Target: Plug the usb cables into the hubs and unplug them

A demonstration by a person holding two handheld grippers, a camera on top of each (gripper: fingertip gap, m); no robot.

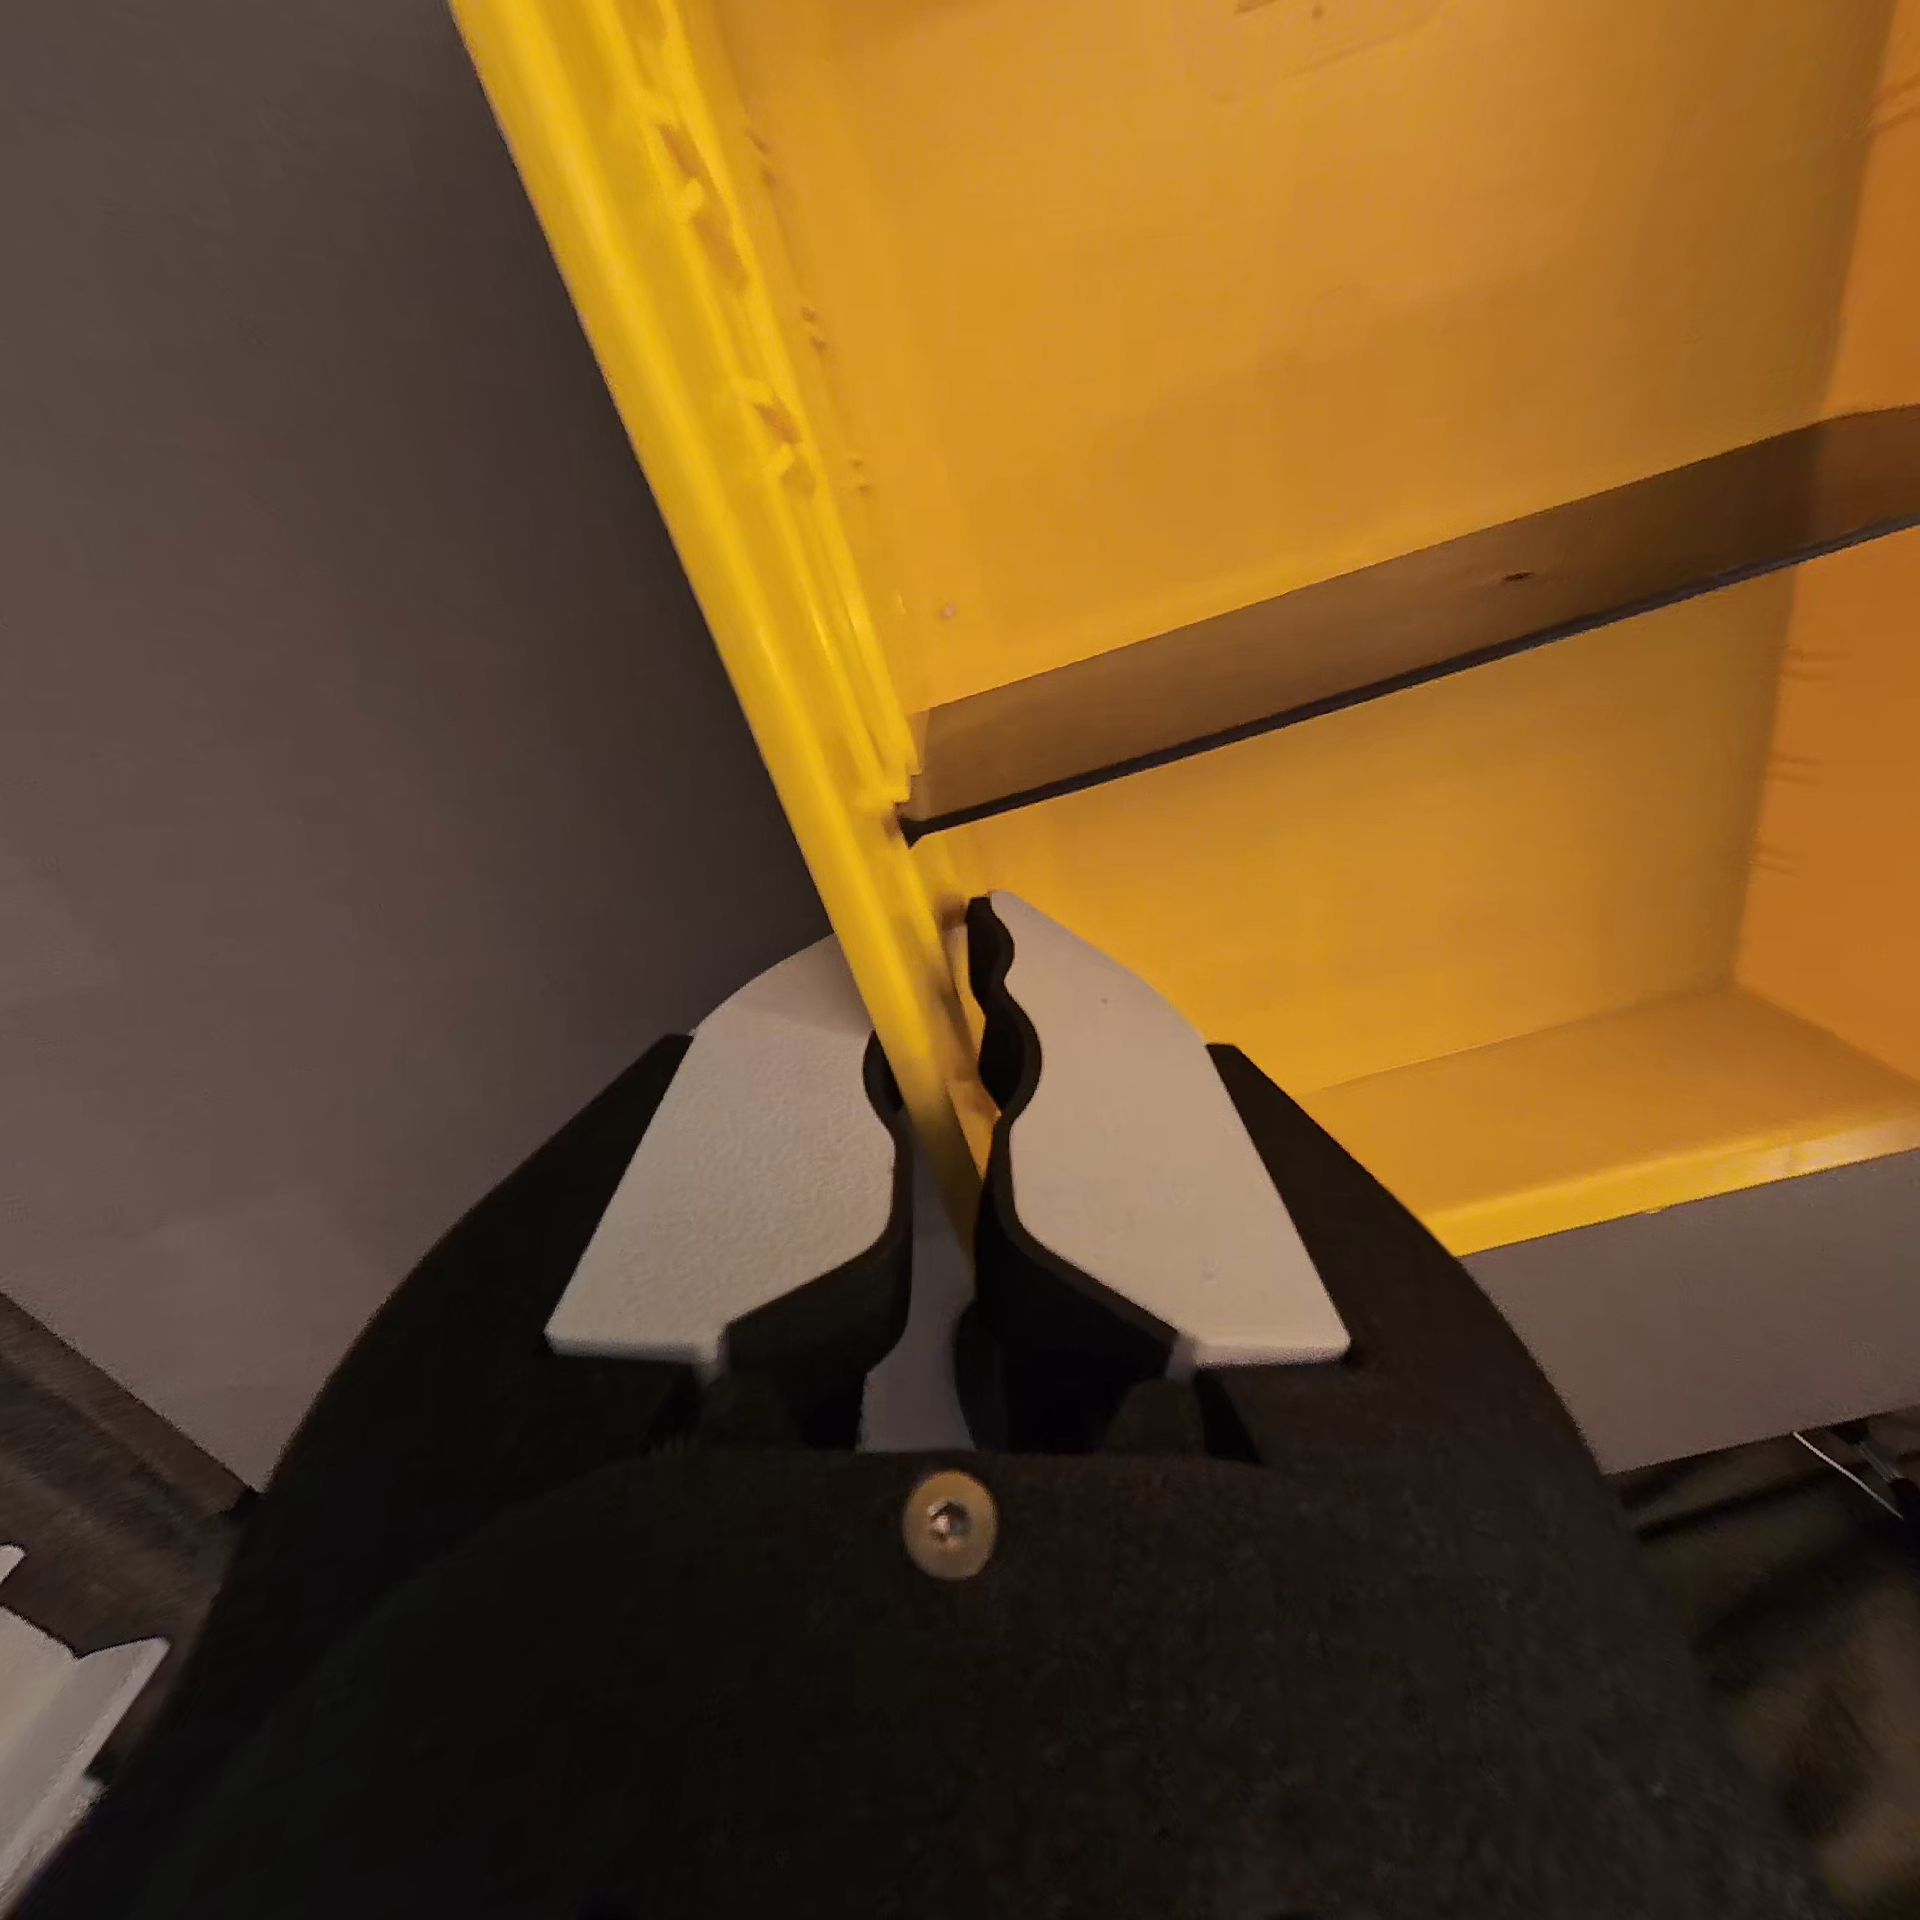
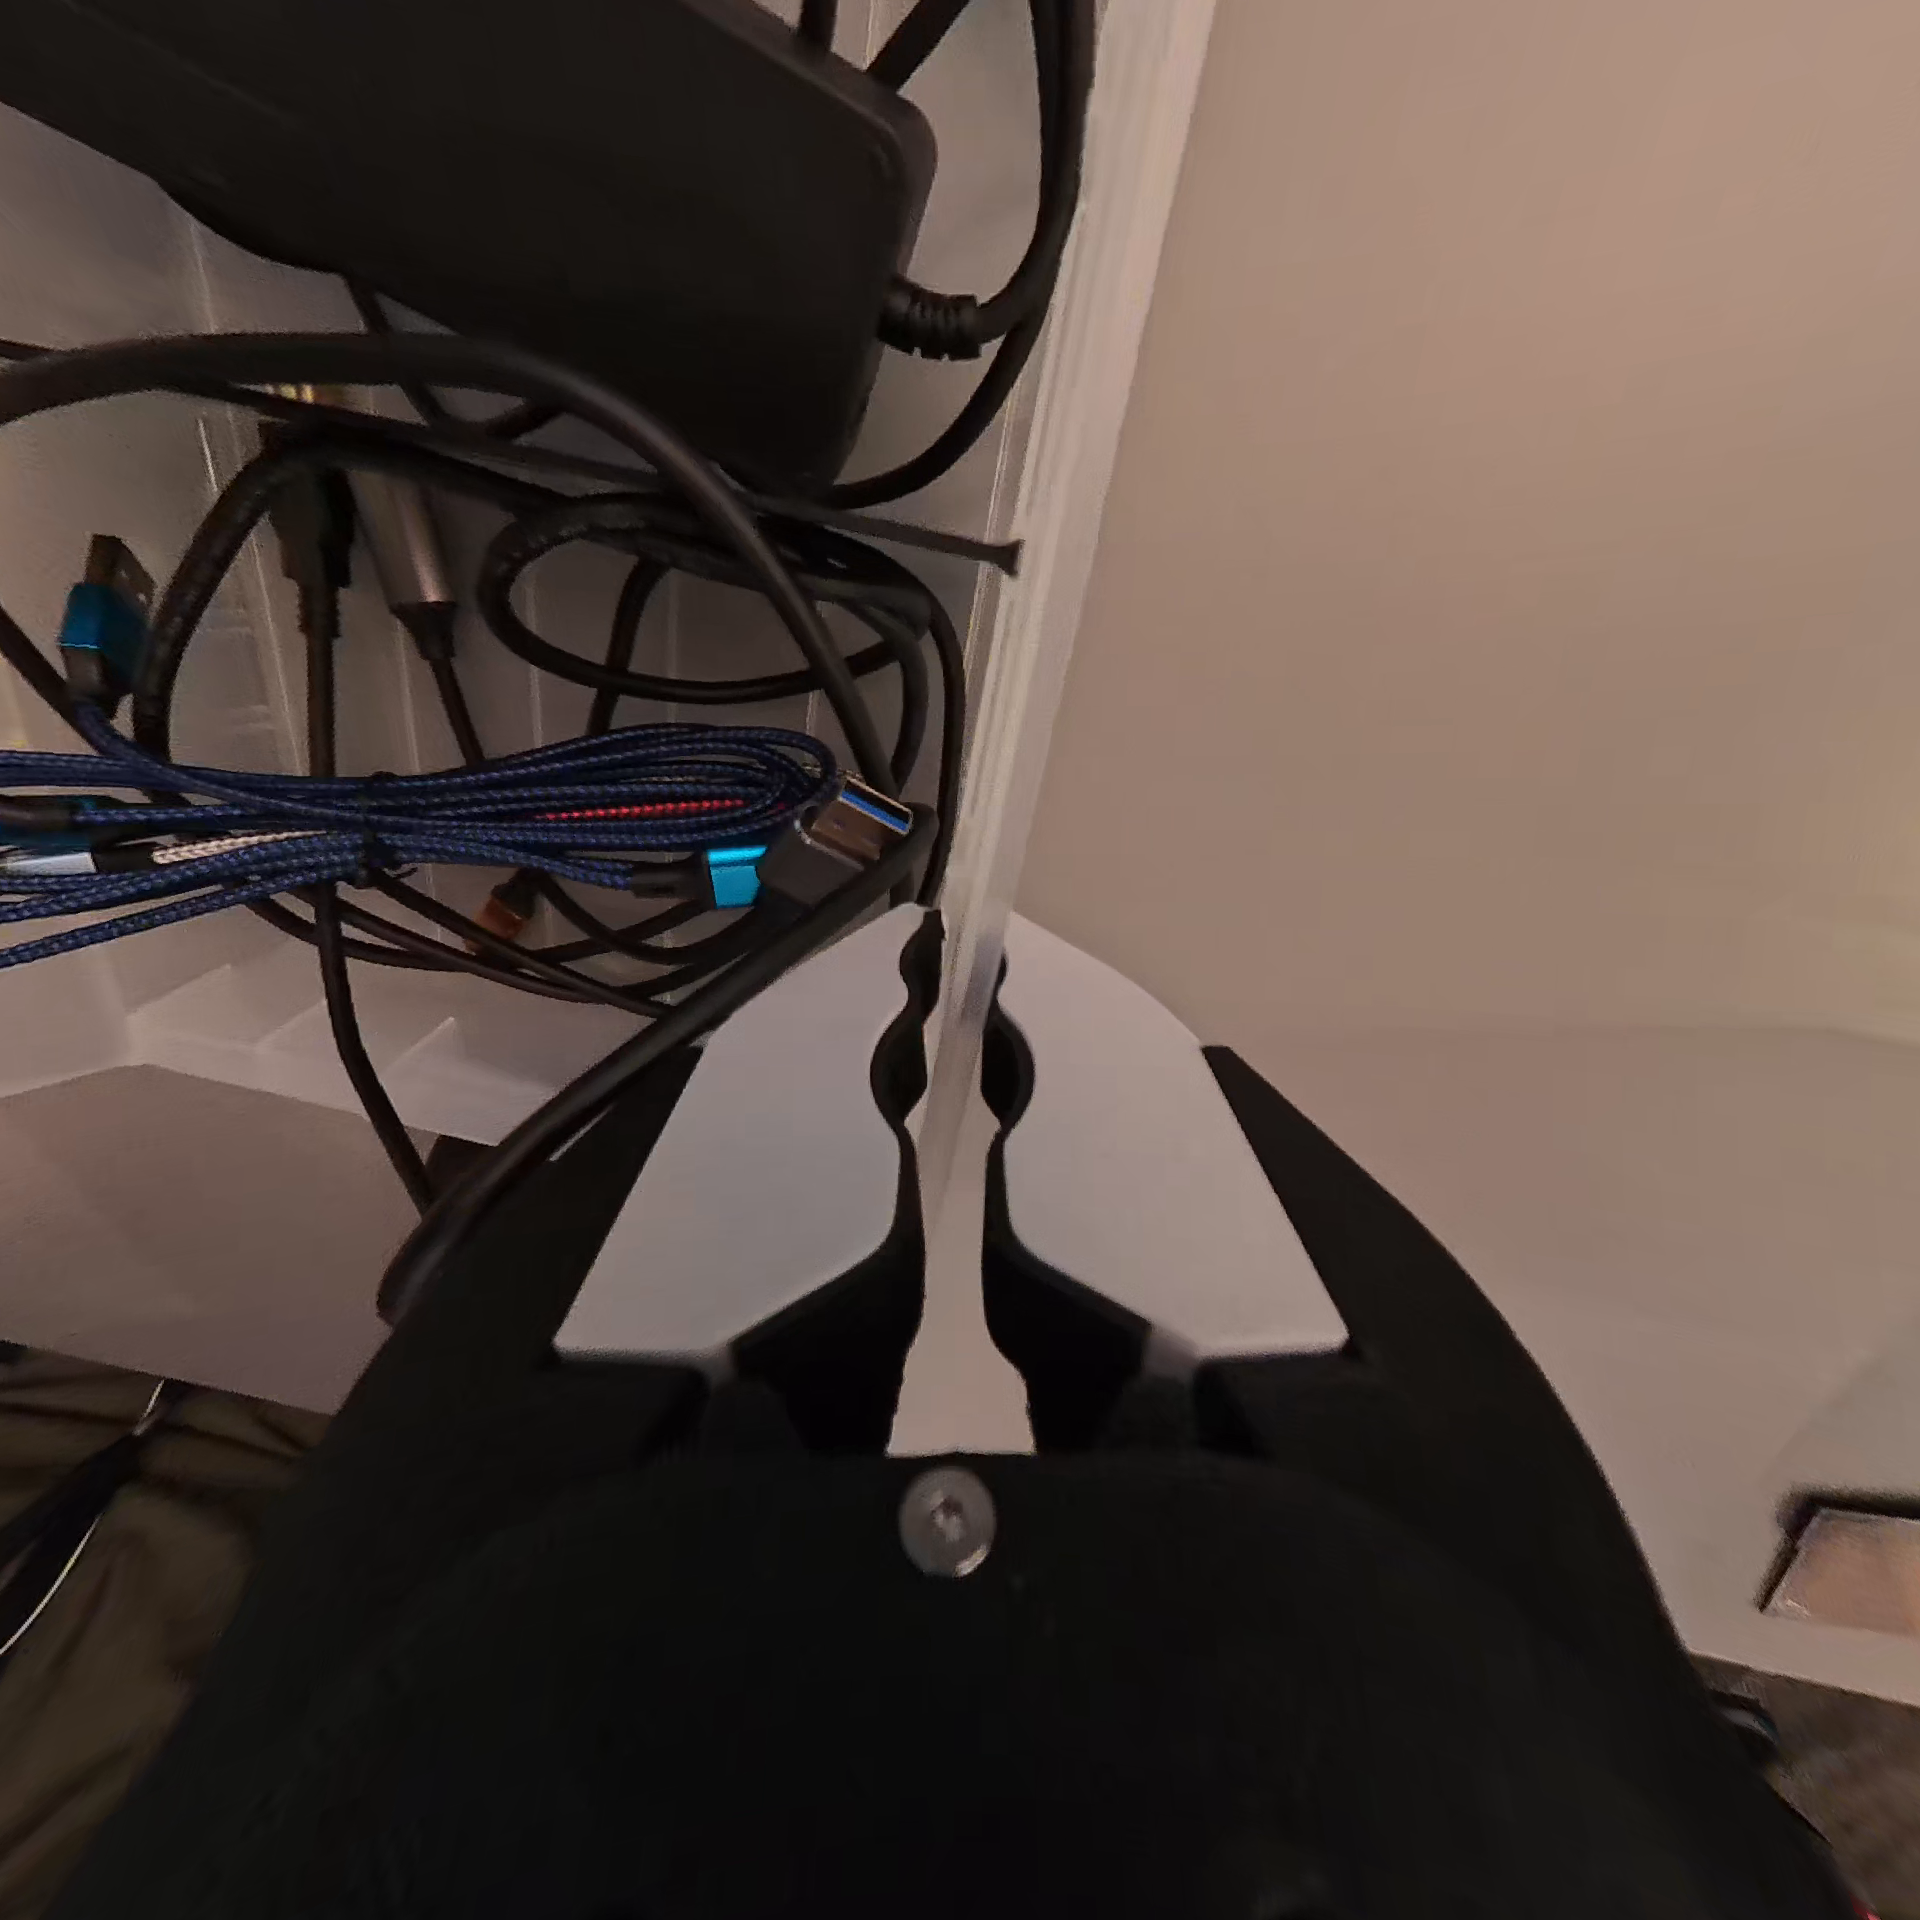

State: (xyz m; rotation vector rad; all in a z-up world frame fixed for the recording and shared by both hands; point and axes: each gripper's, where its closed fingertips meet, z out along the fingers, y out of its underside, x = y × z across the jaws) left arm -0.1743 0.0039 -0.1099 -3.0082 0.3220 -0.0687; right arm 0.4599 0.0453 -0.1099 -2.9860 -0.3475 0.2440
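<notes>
Left gripper (image 1: 951, 1023) pinching yellow bin wall (image 1: 665, 343); right gripper (image 2: 961, 1023) clamped on clear bin wall (image 2: 1049, 540). USB cables (image 2: 436, 821) tangled inside, apparently beside a hub (image 2: 499, 177). Risk: tipping bin, snagging cords.

Black grippers, pale grey fingers (image 1: 1132, 1174)
</notes>
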